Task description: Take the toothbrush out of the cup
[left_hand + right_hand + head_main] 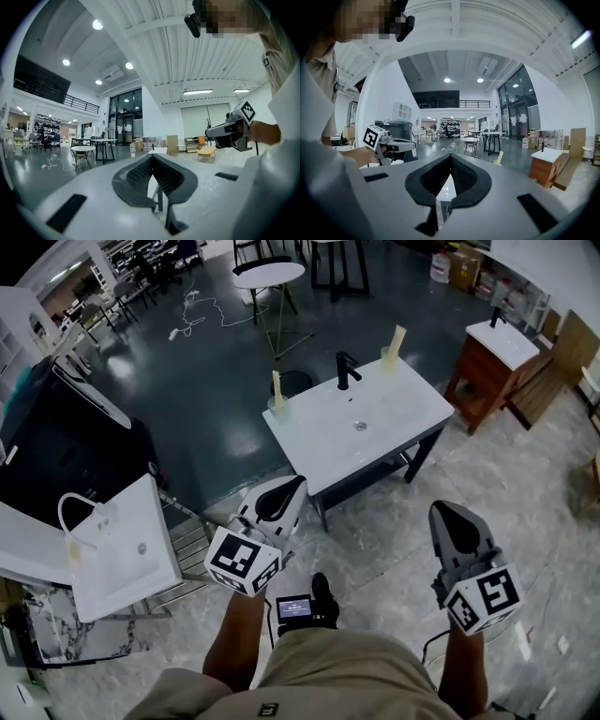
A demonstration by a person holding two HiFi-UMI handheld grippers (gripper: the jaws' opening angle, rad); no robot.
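A white sink vanity (394, 427) with a black faucet (345, 369) stands ahead of me in the head view. Two cups stand on it, each with a pale toothbrush upright inside: one at the left corner (277, 401) and one at the back right (392, 348). My left gripper (298, 483) is held short of the vanity's near edge, shut and empty. To its right, my right gripper (441, 509) is also shut and empty, over the floor. In the right gripper view the shut jaws (451, 157) point level towards a toothbrush (500, 157) far off.
A second white sink (122, 549) stands at the near left, beside a dark cabinet (66, 456). At the upper right is a wooden vanity (497, 357). A round table (269, 276) and a loose cable (202, 313) lie on the dark floor beyond.
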